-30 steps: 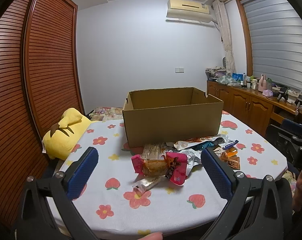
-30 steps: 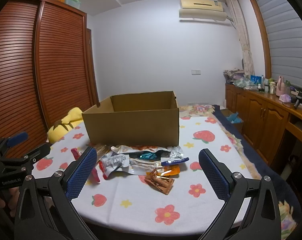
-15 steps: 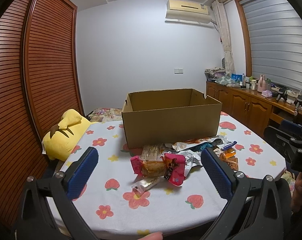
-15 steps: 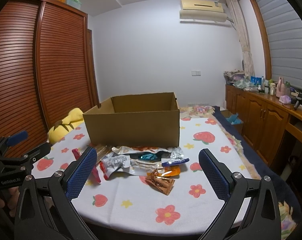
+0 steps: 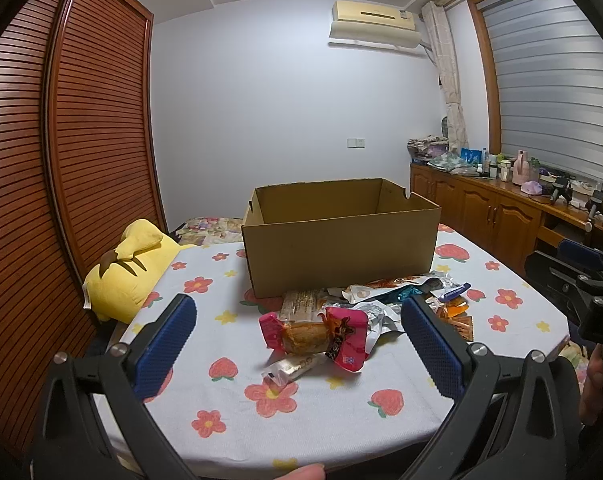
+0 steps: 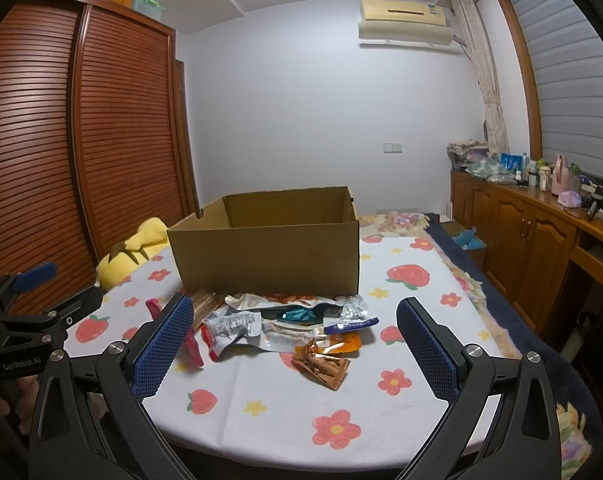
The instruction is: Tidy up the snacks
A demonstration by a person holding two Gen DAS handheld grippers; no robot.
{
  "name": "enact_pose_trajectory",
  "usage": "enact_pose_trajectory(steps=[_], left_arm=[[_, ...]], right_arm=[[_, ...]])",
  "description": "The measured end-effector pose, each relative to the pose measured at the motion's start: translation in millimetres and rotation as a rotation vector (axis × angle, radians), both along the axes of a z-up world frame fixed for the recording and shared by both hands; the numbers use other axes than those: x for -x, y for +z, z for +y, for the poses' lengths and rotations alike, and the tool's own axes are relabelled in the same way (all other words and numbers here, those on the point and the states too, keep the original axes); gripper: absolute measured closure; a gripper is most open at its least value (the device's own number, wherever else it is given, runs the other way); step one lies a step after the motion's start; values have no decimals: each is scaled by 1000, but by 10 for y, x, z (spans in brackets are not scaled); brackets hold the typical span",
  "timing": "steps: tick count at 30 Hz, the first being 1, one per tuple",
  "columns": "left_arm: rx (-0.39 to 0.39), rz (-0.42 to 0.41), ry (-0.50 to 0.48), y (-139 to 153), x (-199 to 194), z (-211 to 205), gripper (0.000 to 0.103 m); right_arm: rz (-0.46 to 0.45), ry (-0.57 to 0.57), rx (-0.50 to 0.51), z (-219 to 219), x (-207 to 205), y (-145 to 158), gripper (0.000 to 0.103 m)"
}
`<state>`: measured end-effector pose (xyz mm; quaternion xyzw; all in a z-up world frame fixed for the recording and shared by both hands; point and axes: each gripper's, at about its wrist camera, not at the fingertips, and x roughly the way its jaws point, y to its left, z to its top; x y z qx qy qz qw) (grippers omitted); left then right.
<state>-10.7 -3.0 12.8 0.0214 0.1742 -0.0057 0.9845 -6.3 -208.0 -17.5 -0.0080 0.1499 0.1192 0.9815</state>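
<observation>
An open cardboard box [image 5: 341,248] [image 6: 267,258] stands mid-table. In front of it lies a heap of snack packets: a pink-wrapped bun [image 5: 315,336], a small clear packet [image 5: 291,368], silver wrappers [image 6: 237,326], a teal packet [image 6: 297,314], an orange pouch [image 6: 343,344] and a brown foil bar [image 6: 321,366]. My left gripper [image 5: 297,340] hovers open, short of the pink bun, nothing between its blue pads. My right gripper [image 6: 295,344] is open too, held back from the heap. Each gripper shows at the edge of the other's view.
The table [image 5: 229,404] wears a white cloth with flowers and strawberries. A yellow plush pillow [image 5: 129,272] rests at its left edge. Slatted wardrobe doors [image 5: 61,184] stand left; wooden cabinets [image 6: 533,248] with bottles line the right wall.
Both grippers have crept slightly toward the table and tilted down a little; the box and snacks sit lower in view. Nothing was grasped or moved.
</observation>
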Motion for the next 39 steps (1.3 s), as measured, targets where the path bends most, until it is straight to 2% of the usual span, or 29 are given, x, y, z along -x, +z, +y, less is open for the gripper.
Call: enact_pose_trajectory(steps=[12, 19, 24, 32, 39], left_arm=[[14, 36, -9, -111, -61, 29, 0], [41, 95, -21, -331, -263, 155, 0], [31, 127, -41, -462, -434, 195, 0], [14, 179, -66, -570, -706, 224, 0], [35, 250, -92, -629, -978, 284, 1]], right_arm=[[16, 7, 5, 12, -33, -27, 0], [61, 3, 42, -62, -206, -207, 0], [107, 18, 47, -154, -355, -315, 1], [179, 41, 55, -255, -549, -455, 2], [205, 45, 63, -268, -624, -508, 2]])
